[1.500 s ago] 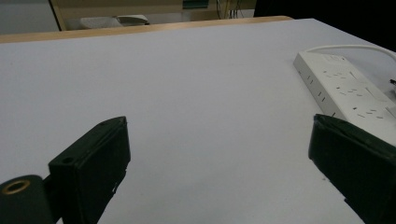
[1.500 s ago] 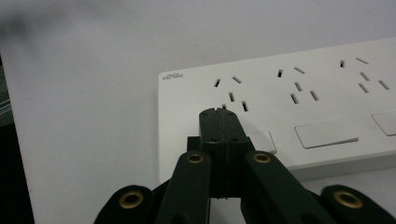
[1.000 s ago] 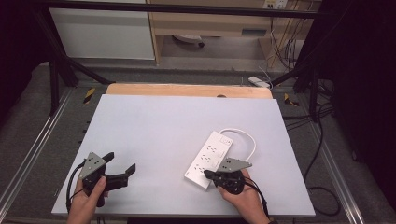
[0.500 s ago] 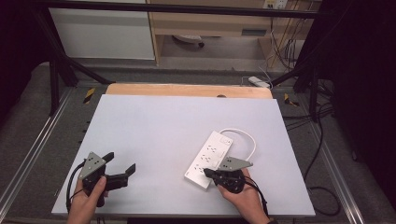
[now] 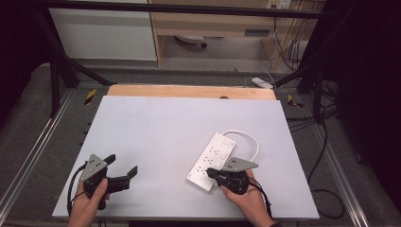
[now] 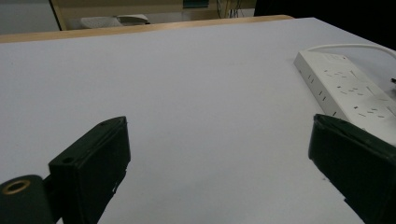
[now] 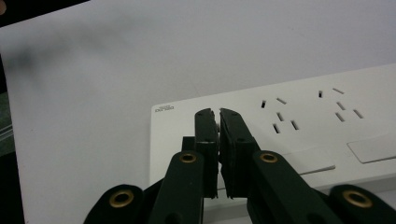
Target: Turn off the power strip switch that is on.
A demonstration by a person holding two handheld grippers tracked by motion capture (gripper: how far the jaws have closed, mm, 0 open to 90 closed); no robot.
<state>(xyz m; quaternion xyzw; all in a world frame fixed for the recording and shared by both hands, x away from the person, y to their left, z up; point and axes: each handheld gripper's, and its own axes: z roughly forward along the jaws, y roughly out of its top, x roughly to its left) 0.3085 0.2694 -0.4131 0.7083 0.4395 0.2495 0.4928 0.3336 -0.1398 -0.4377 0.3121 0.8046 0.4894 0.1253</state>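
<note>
Right gripper [image 7: 218,114]: jaws nearly together, a thin slit between them, nothing held; they have just parted slightly. Tips sit over the near end of the power strip; contact unclear.
Power strip [image 5: 211,160]: white, flat on the table [image 5: 165,127], right of centre, lying diagonally; white cable [image 5: 246,138] loops from its far end.
Left gripper [image 5: 122,166]: jaws spread wide, empty, near the front-left edge, well apart from the strip.
</note>
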